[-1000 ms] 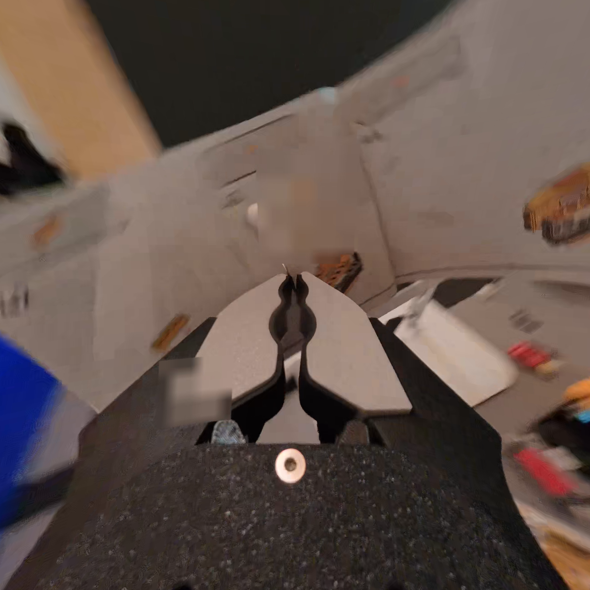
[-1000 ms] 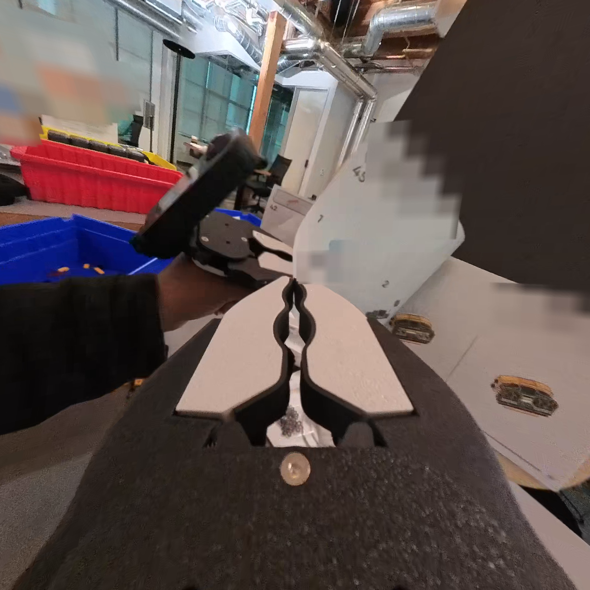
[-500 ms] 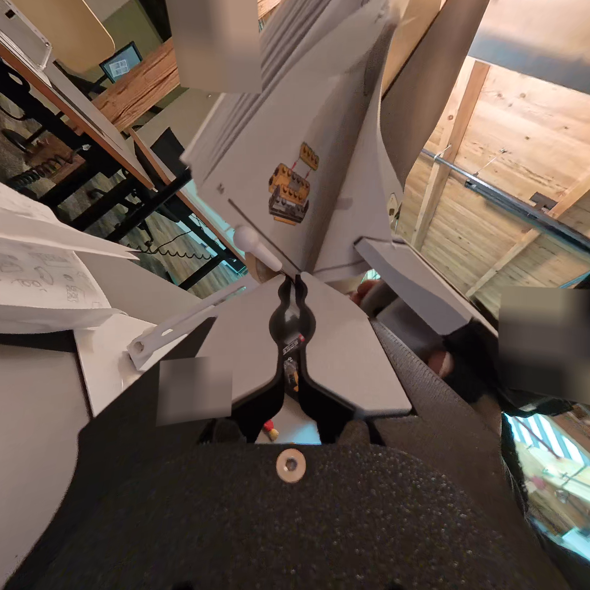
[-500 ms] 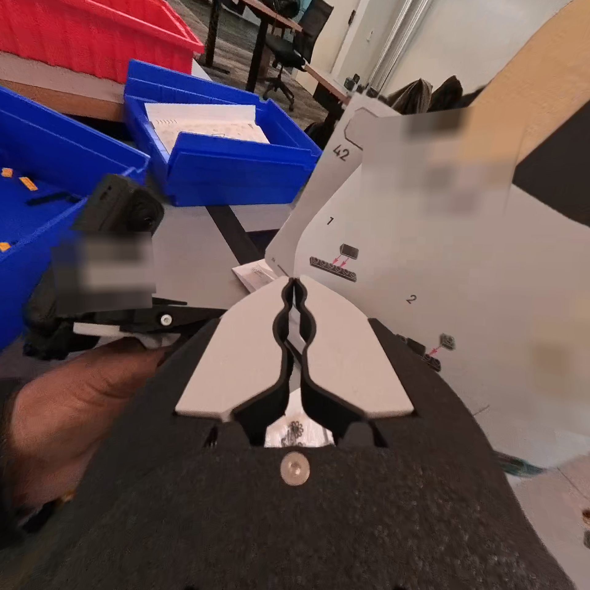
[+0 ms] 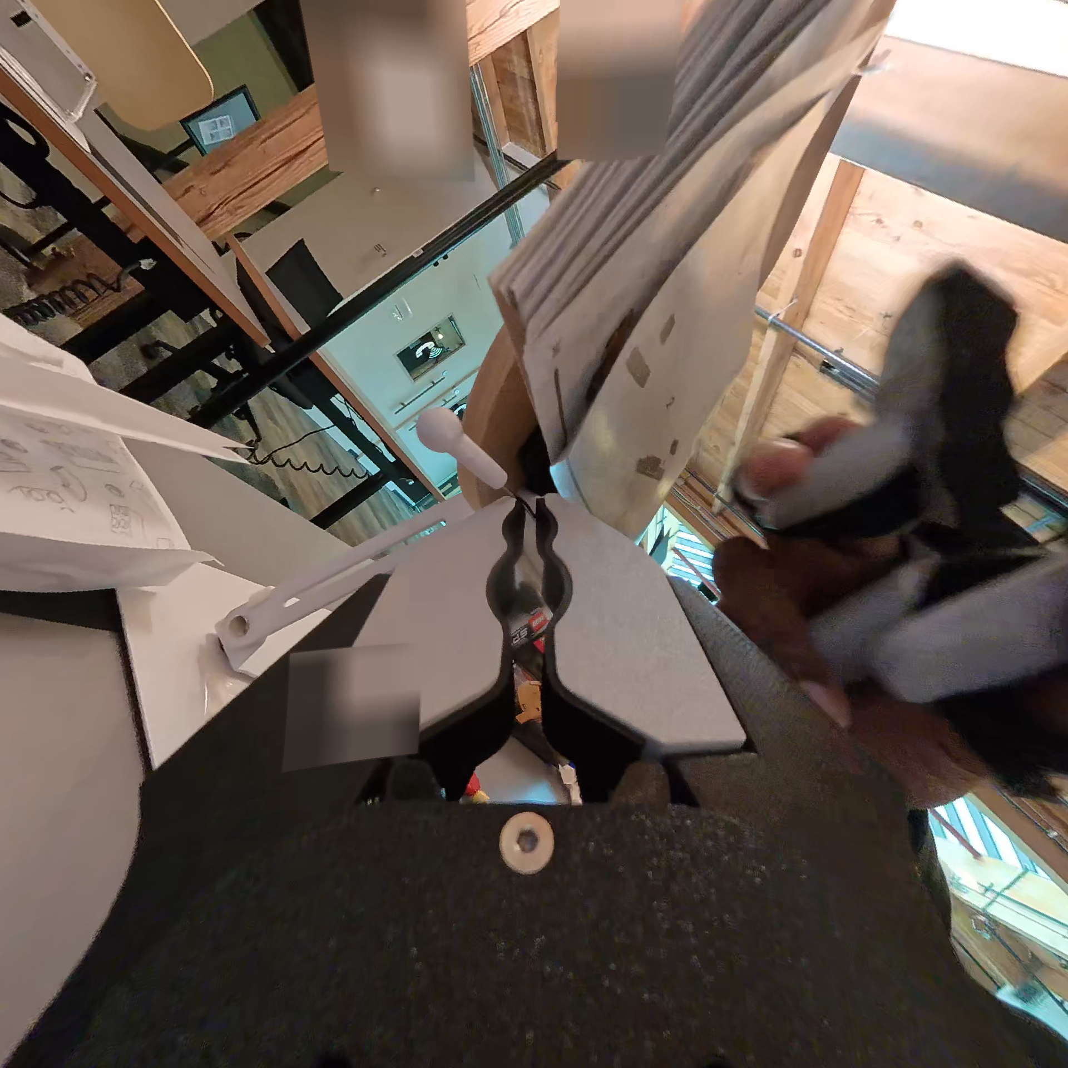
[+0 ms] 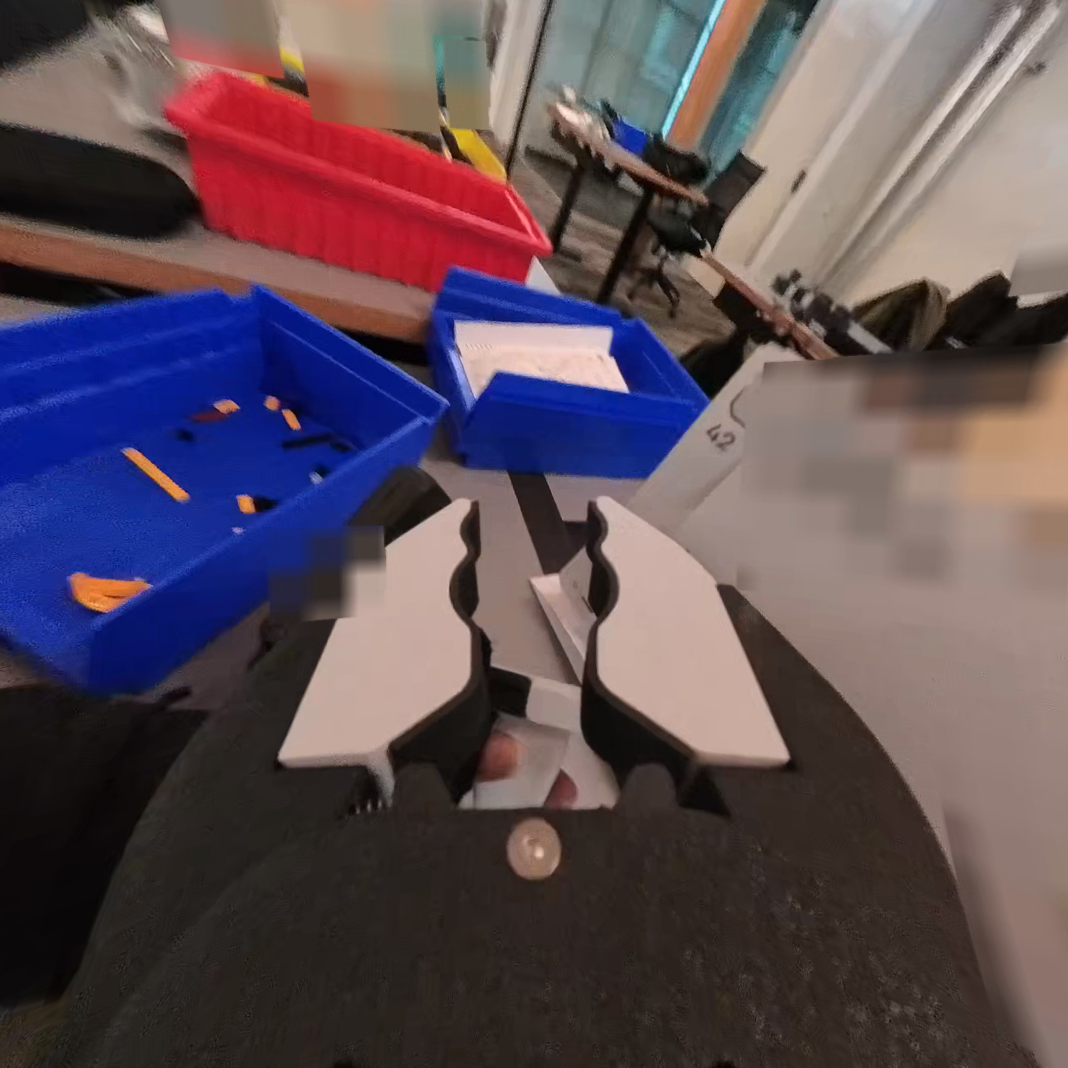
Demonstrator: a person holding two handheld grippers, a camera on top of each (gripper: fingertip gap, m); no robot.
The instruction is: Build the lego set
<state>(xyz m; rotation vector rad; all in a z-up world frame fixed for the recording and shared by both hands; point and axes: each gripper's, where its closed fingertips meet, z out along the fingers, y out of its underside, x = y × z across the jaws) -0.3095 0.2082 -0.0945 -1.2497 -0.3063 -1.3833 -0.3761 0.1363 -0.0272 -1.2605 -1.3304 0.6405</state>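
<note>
The grey instruction booklet (image 5: 624, 358) stands fanned open above my left gripper (image 5: 529, 503). That gripper is shut, and its tips pinch the booklet's lower corner. A white round-headed peg (image 5: 445, 433) sticks out by the tips. My right gripper (image 6: 534, 508) is open and empty, low over the table. The booklet (image 6: 711, 491) stands just to its right. Loose orange bricks (image 6: 156, 474) and black ones lie in a blue bin (image 6: 202, 624) to the left. In the left wrist view the right gripper (image 5: 855, 555) shows blurred, held by a hand (image 5: 768, 589).
A second blue bin (image 6: 566, 439) with white paper stands ahead, and a red bin (image 6: 347, 191) stands behind on a wooden shelf. White printed sheets (image 5: 69, 491) and a white bar (image 5: 323, 589) lie to the left of the left gripper. Fingers (image 6: 503, 757) hold white paper under the right gripper. Tip to tip, the grippers are about 11 centimeters apart.
My right gripper has opened and come off the booklet, and its view has swung left toward the bins. My left gripper stays shut. The booklet pages have swung right.
</note>
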